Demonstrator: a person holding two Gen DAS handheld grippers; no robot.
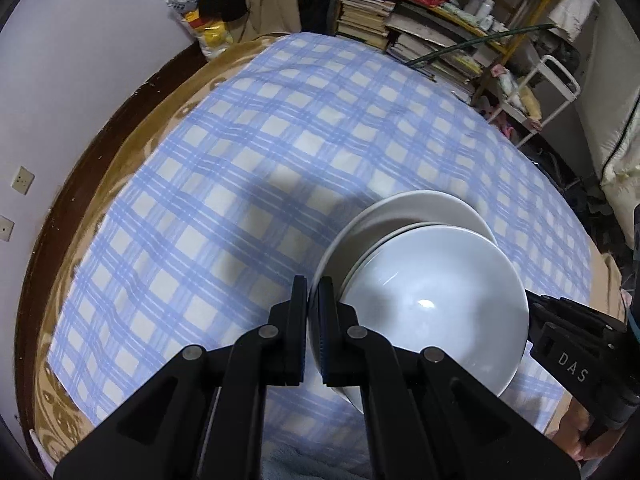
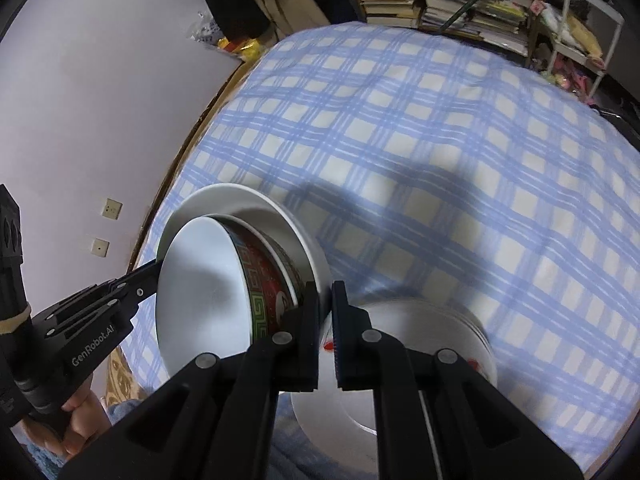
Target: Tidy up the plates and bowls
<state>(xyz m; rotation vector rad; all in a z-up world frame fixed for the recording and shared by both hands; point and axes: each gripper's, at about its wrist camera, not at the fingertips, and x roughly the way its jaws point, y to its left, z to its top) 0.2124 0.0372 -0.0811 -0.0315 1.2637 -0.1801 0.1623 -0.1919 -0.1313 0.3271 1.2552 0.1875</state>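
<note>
Both grippers hold one white plate (image 1: pixel 420 206) between them, lifted above the checked cloth. On it sits a white bowl (image 1: pixel 436 304) with a red and green patterned outside (image 2: pixel 266 284). My left gripper (image 1: pixel 313 308) is shut on the plate's left rim. My right gripper (image 2: pixel 326 312) is shut on the plate's right rim (image 2: pixel 316 268). The right gripper shows at the right of the left wrist view (image 1: pixel 568 328). The left gripper shows at the left of the right wrist view (image 2: pixel 132 288). A stack of white plates (image 2: pixel 420 320) with red marks lies on the cloth under my right gripper.
A blue and white checked cloth (image 1: pixel 240 168) covers the bed-like surface, with a brown blanket edge (image 1: pixel 120 160) toward the wall. Shelves with books and boxes (image 1: pixel 420 12) stand at the far end. A white metal cart (image 1: pixel 552 92) stands at the far right.
</note>
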